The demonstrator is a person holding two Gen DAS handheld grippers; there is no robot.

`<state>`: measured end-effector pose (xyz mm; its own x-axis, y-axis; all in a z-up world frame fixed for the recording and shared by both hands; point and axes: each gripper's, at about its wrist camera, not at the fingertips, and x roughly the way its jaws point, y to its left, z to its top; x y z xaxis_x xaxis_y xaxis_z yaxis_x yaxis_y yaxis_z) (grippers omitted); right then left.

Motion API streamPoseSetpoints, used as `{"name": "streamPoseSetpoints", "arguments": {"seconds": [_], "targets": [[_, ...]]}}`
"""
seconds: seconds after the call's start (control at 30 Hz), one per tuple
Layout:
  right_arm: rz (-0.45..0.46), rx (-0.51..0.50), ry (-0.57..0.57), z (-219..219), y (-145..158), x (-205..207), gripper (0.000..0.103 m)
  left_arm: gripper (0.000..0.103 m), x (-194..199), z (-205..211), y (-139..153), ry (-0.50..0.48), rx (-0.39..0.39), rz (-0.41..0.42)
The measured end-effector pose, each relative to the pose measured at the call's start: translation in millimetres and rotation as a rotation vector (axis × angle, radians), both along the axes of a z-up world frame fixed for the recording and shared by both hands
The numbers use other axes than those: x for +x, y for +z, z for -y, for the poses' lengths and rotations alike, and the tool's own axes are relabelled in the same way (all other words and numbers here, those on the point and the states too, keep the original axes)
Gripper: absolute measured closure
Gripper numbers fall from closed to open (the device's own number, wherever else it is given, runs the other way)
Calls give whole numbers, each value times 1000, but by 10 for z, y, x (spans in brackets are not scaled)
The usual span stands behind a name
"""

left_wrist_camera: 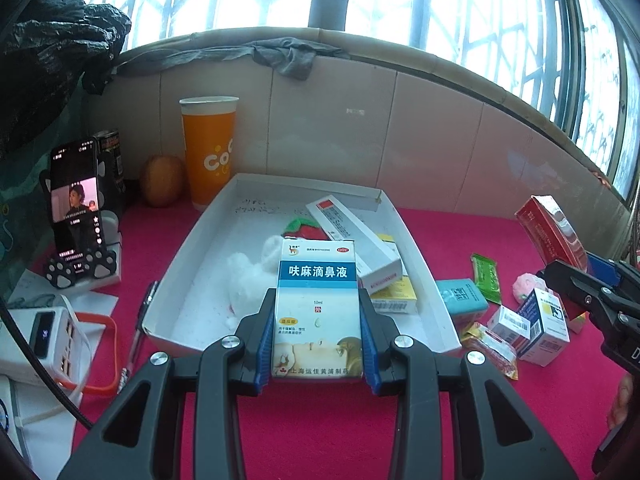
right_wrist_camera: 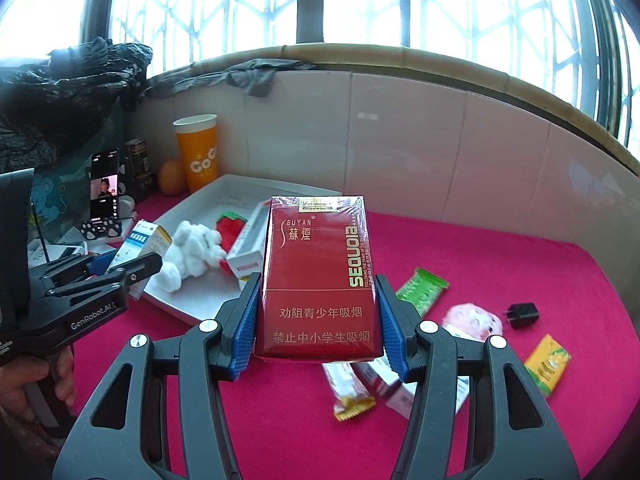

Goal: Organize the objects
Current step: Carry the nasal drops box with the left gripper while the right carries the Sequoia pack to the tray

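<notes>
Magenta cloth [left_wrist_camera: 320,432] covers the table where the sorting happens. The left gripper [left_wrist_camera: 318,344] pinches a blue-and-white nasal-drops box [left_wrist_camera: 316,304] upright between its blue pads, holding it above the near edge of the white cardboard tray [left_wrist_camera: 192,256]. Inside that tray lie a long white-and-red medicine box [left_wrist_camera: 354,240], a white plush toy [left_wrist_camera: 252,272], a red-and-green strawberry-shaped item [left_wrist_camera: 304,230] and a yellow-and-white box [left_wrist_camera: 396,292] under the long one.

The right gripper [right_wrist_camera: 318,320] clamps a red cigarette pack [right_wrist_camera: 318,276] upright, its pads pressing both narrow sides; the pack hangs above the cloth to the right of the tray. In the left wrist view this gripper appears at the right edge with the red pack raised beside it.

Loose on the cloth to the tray's right are a teal box [left_wrist_camera: 462,296], a green sachet [right_wrist_camera: 420,290], a pink fluffy item [right_wrist_camera: 474,322], a black plug adapter [right_wrist_camera: 522,314], a yellow sachet [right_wrist_camera: 546,364], a red-and-yellow sachet [right_wrist_camera: 348,388] and two small white-and-blue boxes [left_wrist_camera: 536,324] just beside each other.

Behind the tray stand an orange paper cup [left_wrist_camera: 208,148], an orange fruit [left_wrist_camera: 162,180] and a phone [left_wrist_camera: 76,204] on a paw-shaped stand.
</notes>
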<state>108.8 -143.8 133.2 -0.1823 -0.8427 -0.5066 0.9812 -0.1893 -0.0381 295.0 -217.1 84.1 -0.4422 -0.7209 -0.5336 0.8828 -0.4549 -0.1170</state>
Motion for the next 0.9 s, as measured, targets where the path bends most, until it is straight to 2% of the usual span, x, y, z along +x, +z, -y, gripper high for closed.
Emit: {"name": "streamPoseSetpoints", "arguments": {"seconds": [0.67,0.9], "targets": [[64,55,84,630,120,181,49,67,105,492,156,9,40,4],[133,121,95,1021,99,91,49,67,130,930,161,13,131,-15]]}}
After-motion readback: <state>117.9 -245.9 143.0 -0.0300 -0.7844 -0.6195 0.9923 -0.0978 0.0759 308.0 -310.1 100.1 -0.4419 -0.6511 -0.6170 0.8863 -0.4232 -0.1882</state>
